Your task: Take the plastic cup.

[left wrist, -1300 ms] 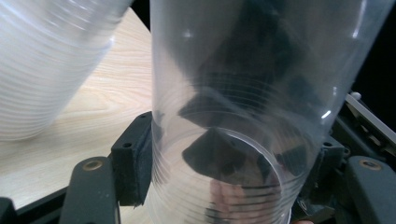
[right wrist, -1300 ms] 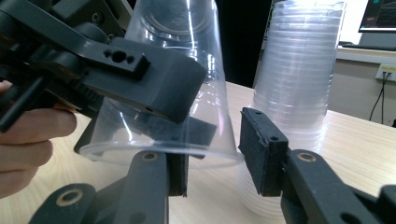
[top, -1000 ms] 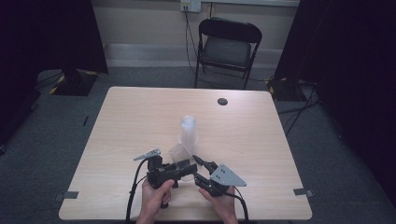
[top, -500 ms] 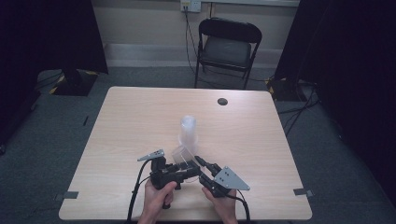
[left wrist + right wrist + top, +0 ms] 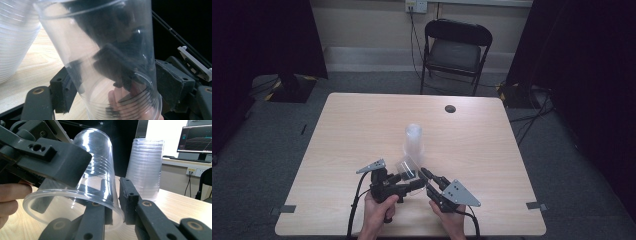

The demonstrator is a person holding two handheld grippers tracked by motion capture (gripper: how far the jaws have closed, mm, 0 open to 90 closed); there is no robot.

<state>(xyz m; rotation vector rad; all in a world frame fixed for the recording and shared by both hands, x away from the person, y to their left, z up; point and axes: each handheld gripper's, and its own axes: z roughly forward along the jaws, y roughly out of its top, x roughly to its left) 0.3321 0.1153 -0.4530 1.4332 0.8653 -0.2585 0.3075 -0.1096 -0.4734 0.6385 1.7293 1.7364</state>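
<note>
One clear plastic cup [image 5: 406, 167] hangs tilted over the table's [image 5: 337, 150] near edge, just before the stack of cups [image 5: 413, 140]; the left gripper [image 5: 411, 181], its jaws just opening, straddles it, both pads seemingly clear. The right gripper [image 5: 115, 195], its jaws just closing, pinches the wall at the rim, one jaw inside; the cup's mouth faces that hand.
</note>
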